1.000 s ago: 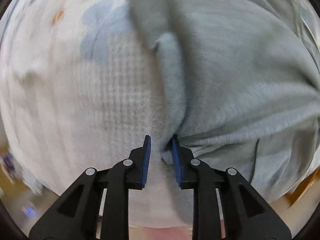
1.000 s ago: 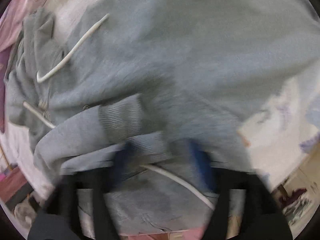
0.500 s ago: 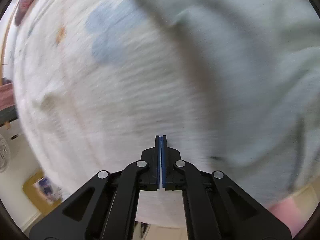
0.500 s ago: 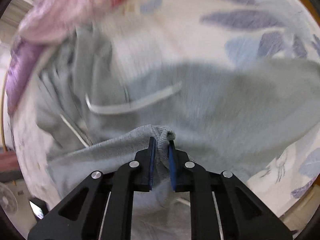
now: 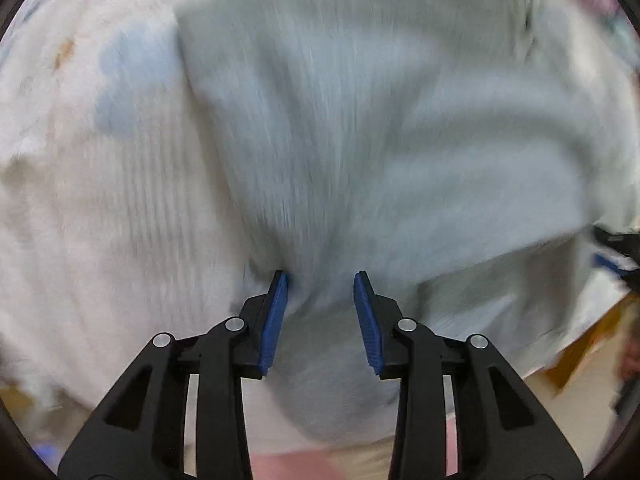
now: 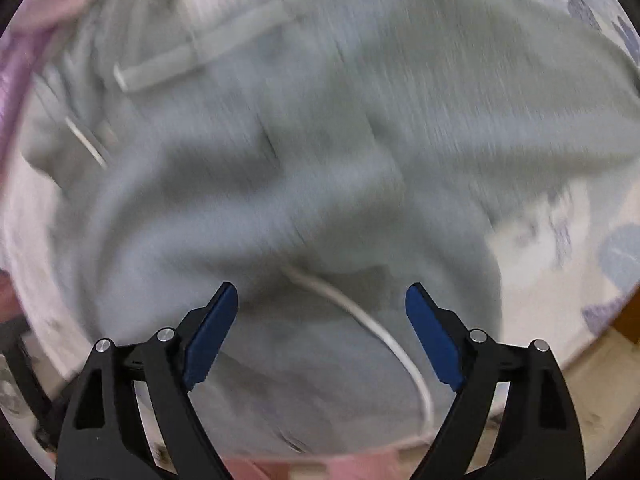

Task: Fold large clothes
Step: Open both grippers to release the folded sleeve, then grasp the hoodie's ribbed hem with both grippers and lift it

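Note:
A large grey hoodie [image 5: 400,140] lies rumpled on a white bedspread [image 5: 100,200]. My left gripper [image 5: 322,316] points down at the hoodie's near edge. Its jaws are opening, with a fold of grey cloth loose between the blue pads [image 5: 276,320]. In the right wrist view the hoodie [image 6: 360,140] fills most of the picture. My right gripper [image 6: 322,312] hangs over it with its jaws opening wide and pressing on nothing. A white drawstring [image 6: 372,328] curves across the cloth below them. Both views are blurred by motion.
The bedspread [image 6: 560,264] has blue leaf prints [image 5: 128,80]. Pink and purple bedding [image 6: 40,20] lies bunched at the far left. A second white cord end [image 6: 192,56] rests near the hood. The bed's edge and a wooden floor [image 5: 580,360] show at the lower right.
My right gripper was shut on a ribbed cuff, then let it go and opened wide. My left gripper, shut over bare bedspread, moved onto the hoodie's edge and opened.

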Demonstrator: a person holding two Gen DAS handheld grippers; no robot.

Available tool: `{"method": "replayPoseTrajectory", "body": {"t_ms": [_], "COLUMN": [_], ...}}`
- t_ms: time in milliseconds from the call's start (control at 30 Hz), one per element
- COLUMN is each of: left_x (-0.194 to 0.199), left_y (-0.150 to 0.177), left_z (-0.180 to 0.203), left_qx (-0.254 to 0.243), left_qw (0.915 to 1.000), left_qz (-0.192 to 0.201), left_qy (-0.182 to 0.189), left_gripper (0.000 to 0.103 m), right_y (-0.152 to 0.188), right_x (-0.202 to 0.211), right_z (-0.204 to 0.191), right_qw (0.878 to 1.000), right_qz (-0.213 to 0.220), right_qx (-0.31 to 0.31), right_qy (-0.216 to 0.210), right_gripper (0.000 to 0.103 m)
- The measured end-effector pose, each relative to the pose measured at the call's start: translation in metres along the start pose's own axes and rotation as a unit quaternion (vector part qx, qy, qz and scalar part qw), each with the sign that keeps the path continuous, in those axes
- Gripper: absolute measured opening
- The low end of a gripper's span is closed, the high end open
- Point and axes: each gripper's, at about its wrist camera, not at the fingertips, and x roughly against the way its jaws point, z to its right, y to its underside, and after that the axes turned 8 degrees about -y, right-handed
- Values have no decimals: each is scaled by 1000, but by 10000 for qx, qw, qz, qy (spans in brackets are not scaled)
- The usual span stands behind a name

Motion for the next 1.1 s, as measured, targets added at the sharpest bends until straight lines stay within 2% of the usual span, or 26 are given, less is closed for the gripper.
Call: {"method": "replayPoseTrajectory", "body": {"t_ms": [33, 67, 100, 133, 200, 233, 267, 333, 367, 400, 433, 500, 533, 567, 667, 733, 767, 800, 833, 867, 900, 933, 967, 1000, 1033, 1100], "left_x": [3, 6, 5, 6, 9, 7, 0, -21, -28, -33, -39, -49, -55, -61, -76, -77, -76, -73, -64, -57, -57, -47, -57, -55, -47, -24], "left_y": [10, 21, 28, 44, 73, 88, 98, 117, 124, 130, 134, 144, 146, 147, 150, 150, 152, 149, 147, 147, 146, 144, 132, 106, 102, 95], "left_z": [10, 14, 16, 19, 21, 25, 26, 29, 30, 30, 33, 31, 30, 30, 27, 32, 33, 32, 39, 43, 44, 44, 45, 44, 55, 65], "left_qx": [-103, -91, -36, 40, 173, 258, 412, 951, 1228, 1469, 1758, 2271, 2622, 2832, 3347, 3378, 3336, 3267, 3087, 2843, 2703, 2469, 2197, 2007, 1700, 1306], "left_qw": [9999, 9999, 9999, 9992, 9979, 9958, 9920, 9776, 9703, 9633, 9528, 9339, 9257, 9224, 9040, 9109, 9141, 9182, 9263, 9367, 9428, 9529, 9630, 9694, 9784, 9867], "left_qz": [79, 86, -65, -321, -485, -639, -898, -1423, -1500, -1492, -1477, -1414, -1346, -1321, -1257, -1248, -1205, -1107, -949, -905, -891, -946, -931, -902, -848, -850], "left_qy": [-89, -30, 95, 225, 387, 598, 792, 1228, 1445, 1678, 1988, 2370, 2369, 2268, 2345, 2014, 1967, 1948, 1939, 1832, 1737, 1489, 1250, 1090, 819, 470], "left_gripper": [35, 39, 54, 63, 65, 74, 75, 75, 75, 75, 75, 75, 75, 75, 74, 46, 38, 16, 10, 10, 9, 9, 9, 8, 8, 8], "right_y": [13, 26, 41, 57, 89, 102, 113, 137, 140, 148, 146, 151, 152, 153, 157, 158, 164, 165, 164, 162, 162, 161, 162, 162, 172, 181], "right_x": [4, 8, 12, 12, 6, 0, -7, -28, -35, -43, -51, -65, -69, -72, -74, -69, -61, -52, -49, -46, -44, -41, -39, -41, -43, -41], "right_z": [2, 4, 6, 8, 12, 15, 21, 47, 64, 72, 68, 71, 78, 83, 96, 97, 98, 94, 84, 81, 78, 76, 72, 69, 59, 62], "right_qw": [9999, 9996, 9991, 9981, 9936, 9919, 9903, 9821, 9792, 9779, 9771, 9723, 9711, 9697, 9557, 9551, 9584, 9646, 9693, 9727, 9749, 9778, 9810, 9828, 9851, 9856], "right_qz": [-55, -92, -221, -427, -965, -1160, -1297, -1646, -1680, -1592, -1526, -1368, -1230, -1122, -667, -472, -334, -184, -143, -161, -194, -245, -273, -280, -325, -433], "right_qx": [136, 248, 351, 442, 589, 500, 269, -479, -694, -929, -1086, -1436, -1666, -1856, -2433, -2491, -2392, -2188, -2021, -1897, -1827, -1742, -1629, -1563, -1457, -1463], "right_qy": [-13, 1, 19, 46, 30, -144, -411, -785, -898, -990, -1010, -1238, -1184, -1124, -1515, -1536, -1524, -1460, -1395, -1328, -1255, -1136, -1014, -938, -855, -726], "right_gripper": [83, 84, 87, 87, 87, 87, 87, 85, 79, 76, 76, 76, 76, 76, 75, 65, 47, 21, 10, 7, 6, 6, 6, 6, 6, 6]}}
